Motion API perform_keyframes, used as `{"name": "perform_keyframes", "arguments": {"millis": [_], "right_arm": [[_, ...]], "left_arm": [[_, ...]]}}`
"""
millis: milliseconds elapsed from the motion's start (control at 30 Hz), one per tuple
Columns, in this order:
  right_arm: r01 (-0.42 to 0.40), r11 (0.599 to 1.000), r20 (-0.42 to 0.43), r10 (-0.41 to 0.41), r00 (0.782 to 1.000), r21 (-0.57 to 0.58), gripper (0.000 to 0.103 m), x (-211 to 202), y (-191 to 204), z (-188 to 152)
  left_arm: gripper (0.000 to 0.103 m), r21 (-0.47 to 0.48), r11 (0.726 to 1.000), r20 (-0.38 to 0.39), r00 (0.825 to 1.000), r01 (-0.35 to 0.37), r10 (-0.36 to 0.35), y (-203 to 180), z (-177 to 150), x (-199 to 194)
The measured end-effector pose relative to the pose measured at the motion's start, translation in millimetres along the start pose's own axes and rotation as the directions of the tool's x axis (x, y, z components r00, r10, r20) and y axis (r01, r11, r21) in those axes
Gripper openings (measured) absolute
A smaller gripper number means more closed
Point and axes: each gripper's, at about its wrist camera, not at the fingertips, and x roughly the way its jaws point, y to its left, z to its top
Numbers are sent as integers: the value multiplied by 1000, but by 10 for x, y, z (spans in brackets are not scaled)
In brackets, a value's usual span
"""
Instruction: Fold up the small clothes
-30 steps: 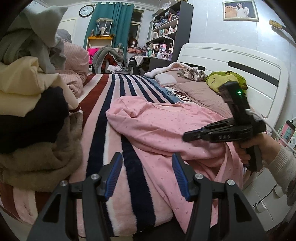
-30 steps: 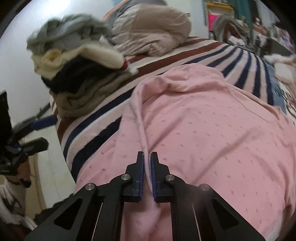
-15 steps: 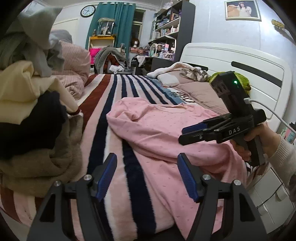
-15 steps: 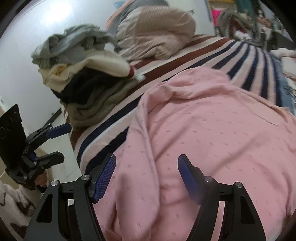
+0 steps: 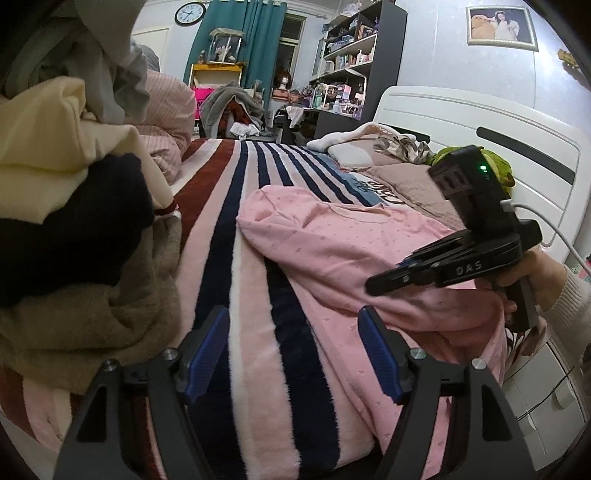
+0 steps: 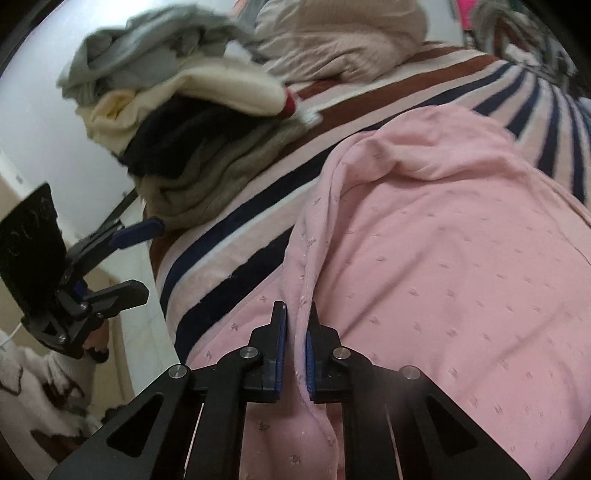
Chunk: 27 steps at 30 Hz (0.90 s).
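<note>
Pink top [image 5: 354, 254] lies spread on striped blanket [image 5: 258, 332], near edge of bed. Right gripper [image 6: 295, 332]: jaws just closed, pinching a fold of the top's near hem. Left gripper [image 5: 291, 350]: jaws open, just widened, nothing betw. them, over blanket left of top. Clothes pile [image 6: 192, 122] far left.

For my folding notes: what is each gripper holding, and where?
Right gripper: pink garment, by a ridge near its edge. Left gripper: nothing, jaws open.

Right gripper [image 5: 384, 282] side: read "DAS" in pale letters.
Wall clock [image 5: 189, 13]: dial marks were too small to read.
Pillow [image 5: 402, 184] print: was illegible.
</note>
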Motion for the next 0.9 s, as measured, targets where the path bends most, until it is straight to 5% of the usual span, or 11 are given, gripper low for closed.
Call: {"name": "perform_keyframes", "arguments": {"millis": [333, 667, 800, 900], "right_arm": [[61, 976, 196, -103, 975, 211, 3, -764, -484, -309], [208, 932, 135, -257, 957, 298, 4, -913, -842, -674], [246, 934, 77, -274, 959, 259, 11, -832, -875, -684], [258, 942, 129, -289, 948, 216, 37, -949, -848, -466]], "left_arm": [[69, 28, 1000, 7, 1000, 9, -9, -173, 40, -49], [69, 74, 997, -33, 999, -3, 5, -315, 80, 152], [69, 99, 994, -59, 997, -35, 41, -345, 149, 374], [69, 110, 992, -77, 995, -55, 64, -297, 226, 572]]}}
